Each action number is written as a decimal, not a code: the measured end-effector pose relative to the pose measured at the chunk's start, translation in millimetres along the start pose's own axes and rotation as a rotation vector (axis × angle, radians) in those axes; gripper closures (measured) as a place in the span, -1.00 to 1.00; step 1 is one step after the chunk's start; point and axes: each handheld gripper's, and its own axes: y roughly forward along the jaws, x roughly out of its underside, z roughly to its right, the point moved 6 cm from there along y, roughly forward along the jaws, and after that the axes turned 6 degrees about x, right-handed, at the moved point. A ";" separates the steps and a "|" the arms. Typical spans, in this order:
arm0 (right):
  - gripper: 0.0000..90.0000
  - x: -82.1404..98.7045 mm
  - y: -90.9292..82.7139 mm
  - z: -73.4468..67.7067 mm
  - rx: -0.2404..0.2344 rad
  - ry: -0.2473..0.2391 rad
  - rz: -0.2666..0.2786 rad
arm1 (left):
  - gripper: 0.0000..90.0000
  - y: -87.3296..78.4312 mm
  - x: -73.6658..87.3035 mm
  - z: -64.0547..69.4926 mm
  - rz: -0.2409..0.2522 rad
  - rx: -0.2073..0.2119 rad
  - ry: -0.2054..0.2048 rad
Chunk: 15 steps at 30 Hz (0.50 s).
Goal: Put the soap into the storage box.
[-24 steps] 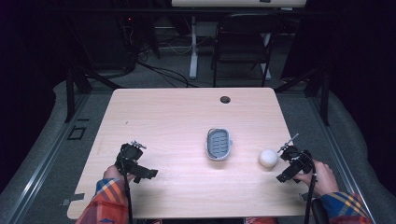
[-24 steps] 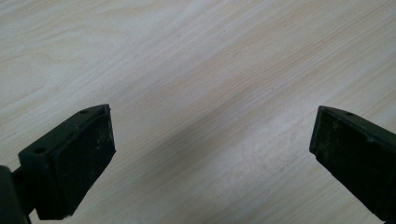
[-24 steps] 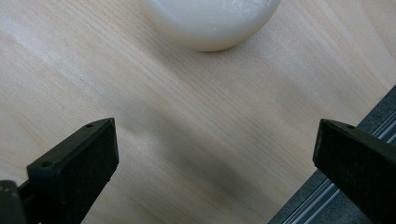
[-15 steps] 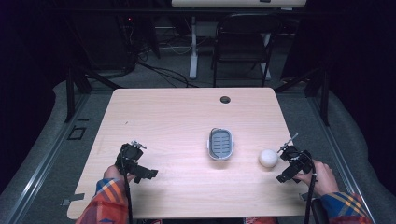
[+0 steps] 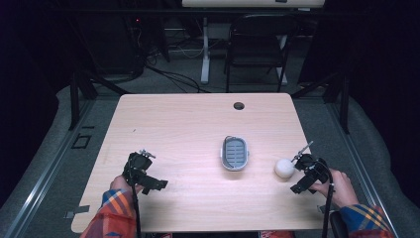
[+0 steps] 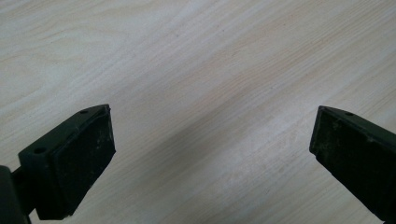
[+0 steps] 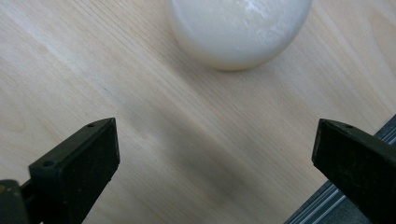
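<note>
L gripper (image 5: 141, 171) & R gripper (image 5: 304, 171) both jaws wide apart.

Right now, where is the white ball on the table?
In the high view the ball lies on the table's right side, between the grey tray and the open right gripper, just ahead of its jaws.

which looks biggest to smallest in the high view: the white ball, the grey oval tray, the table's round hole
1. Grey oval tray
2. White ball
3. Round hole in the table; it lies farther from the camera, but the gap in size looks clear.
</note>
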 end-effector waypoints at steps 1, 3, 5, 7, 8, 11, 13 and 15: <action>-1.00 -1.3 1.1 -1.6 0.006 0.011 0.020 | -1.00 -0.1 0.0 0.0 0.000 0.000 0.001; -1.00 -3.0 -2.1 -0.6 0.009 -0.032 -0.006 | -1.00 0.0 0.0 0.2 0.001 0.000 -0.001; -1.00 -4.9 -2.3 -1.2 0.009 -0.031 0.001 | -1.00 0.0 0.0 0.0 0.000 0.000 0.000; -1.00 -8.0 -3.9 -1.4 0.005 -0.032 0.011 | -1.00 0.3 -0.1 0.0 0.000 0.001 0.001; -1.00 -8.7 -4.5 -1.4 0.003 -0.034 0.011 | -1.00 0.6 -0.1 0.1 0.000 -0.002 0.001; -1.00 -13.2 -5.2 -2.0 0.010 -0.029 0.030 | -1.00 0.7 -0.2 0.0 -0.001 -0.002 0.001; -0.99 -15.5 -4.5 -2.4 0.001 -0.029 0.036 | -1.00 0.8 -0.2 0.1 -0.001 -0.002 0.001; -0.97 -17.5 -1.4 -5.2 -0.007 0.010 0.078 | -1.00 0.8 -0.2 0.1 -0.001 -0.002 0.001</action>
